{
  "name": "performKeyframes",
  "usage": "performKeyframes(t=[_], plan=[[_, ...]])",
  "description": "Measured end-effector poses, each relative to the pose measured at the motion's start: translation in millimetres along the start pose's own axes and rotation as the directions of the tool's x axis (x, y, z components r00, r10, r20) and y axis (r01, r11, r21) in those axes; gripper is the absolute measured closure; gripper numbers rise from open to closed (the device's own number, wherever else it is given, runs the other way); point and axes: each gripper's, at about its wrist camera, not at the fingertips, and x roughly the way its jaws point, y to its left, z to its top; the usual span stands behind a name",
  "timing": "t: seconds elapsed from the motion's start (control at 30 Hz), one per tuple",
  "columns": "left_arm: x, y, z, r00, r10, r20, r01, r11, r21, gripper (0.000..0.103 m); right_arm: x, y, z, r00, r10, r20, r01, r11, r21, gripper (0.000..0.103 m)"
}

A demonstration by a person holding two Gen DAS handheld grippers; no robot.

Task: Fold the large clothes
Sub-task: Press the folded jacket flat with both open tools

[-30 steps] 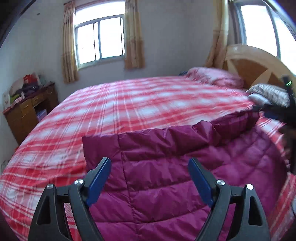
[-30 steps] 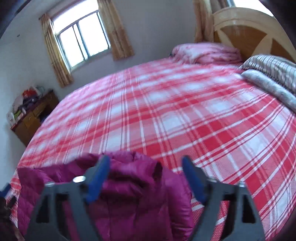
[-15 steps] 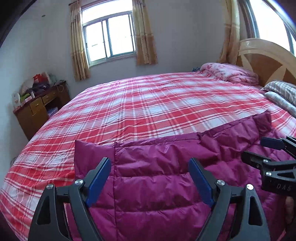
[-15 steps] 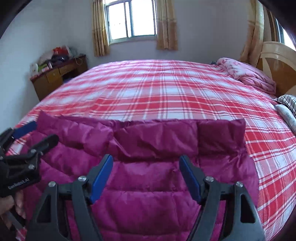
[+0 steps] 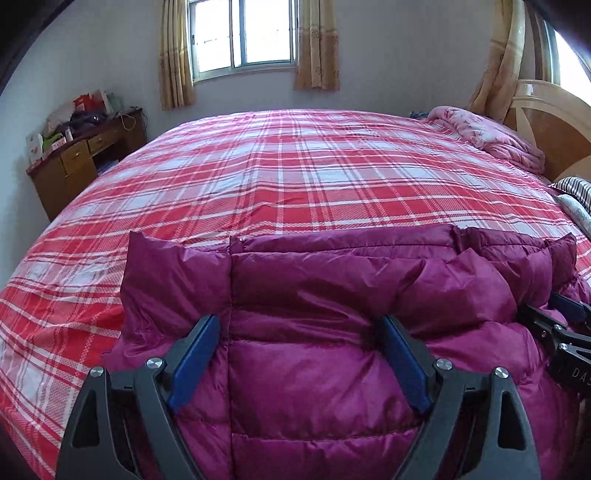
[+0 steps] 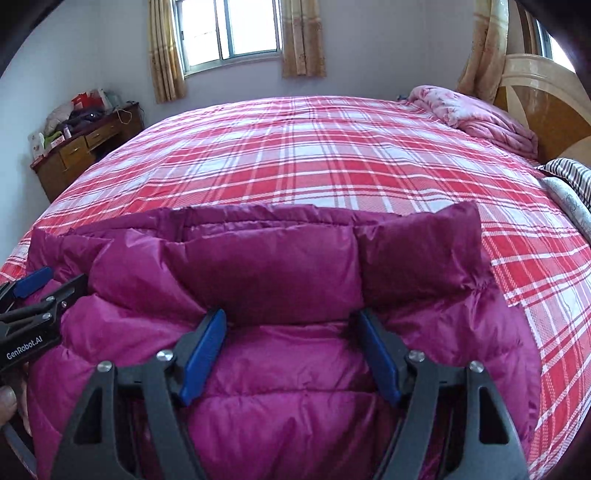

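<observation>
A magenta quilted down jacket [image 5: 332, 314] lies on the near part of the red plaid bed [image 5: 295, 177]; it also fills the right wrist view [image 6: 277, 277]. My left gripper [image 5: 297, 332] is open, its blue pads pressed against the jacket's left half. My right gripper [image 6: 290, 326] is open, its pads against the jacket's right half. Each gripper shows at the edge of the other's view: the right one in the left wrist view [image 5: 557, 321], the left one in the right wrist view [image 6: 40, 291].
A pink folded blanket [image 5: 491, 133] and striped pillows [image 5: 572, 184] lie by the wooden headboard [image 5: 554, 122] at the right. A wooden desk [image 5: 81, 155] with clutter stands at the far left under the curtained window [image 5: 243, 33].
Both grippers have moved in lower and closer over the jacket. The jacket's far edge now stands folded up in front of the pads. Both views have swung to face the window.
</observation>
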Motion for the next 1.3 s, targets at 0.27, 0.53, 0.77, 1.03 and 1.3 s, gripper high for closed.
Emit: performKeyframes(t=[0.27,0.53,0.77,1.03,1.3], plan=[[7,-1,-2,0.999,0.0,-0.037,0.001,1.0,0.008,0.011,5,-2,-2,1.0,0.005,-0.02,-0.005,1.0,0.013,0.027],[11,-2,-3,0.998,0.014,-0.063,-0.013,1.0,0.022,0.01,9,-2,-3,0.999,0.004,-0.046,-0.003,1.0,0.012,0.026],[15,-2,-3,0.997,0.023,-0.08,-0.021,0.999,0.029,0.009,12,-2,-3,0.998,-0.007,-0.06,0.008,1.0,0.004,0.026],[18,-4,-3,0.995,0.035,-0.093,-0.031,0.999,0.036,0.008,15,1,-2,0.997,-0.028,-0.072,0.028,1.0,-0.012,0.025],[19,-4,-3,0.995,0.038,-0.094,-0.034,0.999,0.039,0.008,18,3,-2,0.995,-0.044,-0.088,0.042,0.999,-0.027,0.024]])
